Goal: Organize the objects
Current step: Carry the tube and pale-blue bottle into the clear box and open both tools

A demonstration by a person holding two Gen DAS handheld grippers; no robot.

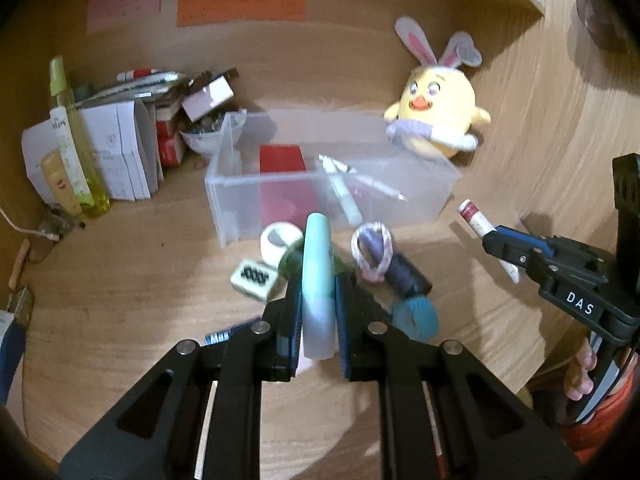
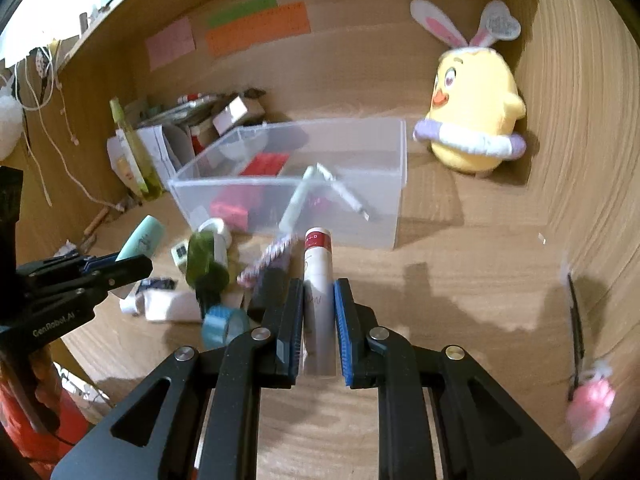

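Left wrist view: the left gripper (image 1: 318,300) is clamped on a pale mint tube (image 1: 318,280), whose rounded end projects forward beyond the blue pads. Right wrist view: the right gripper (image 2: 318,304) is clamped on a white tube with a red band (image 2: 318,280) near its far end. Each gripper also appears at the edge of the other's view, with its tube between the jaws.

Ahead of both grippers, a clear plastic bin (image 1: 424,196) stands on the wooden desk (image 1: 120,280); it contains a red box (image 1: 282,160) and several white pens (image 1: 344,194). In front of the bin lies a cluster of small items: a white tape roll (image 1: 280,238), a dark green bottle (image 2: 204,264), a pink-and-white braided loop (image 1: 372,252), a dark cylinder (image 1: 408,280), a blue tape roll (image 1: 416,316) and a white tile with a dark pattern (image 1: 254,278).

A yellow plush chick with rabbit ears (image 1: 438,116) sits beyond the bin toward the right. White boxes (image 1: 116,148) and a yellow-green bottle (image 1: 76,148) occupy the back left corner. Coloured paper notes (image 1: 240,4) adhere to the back panel.
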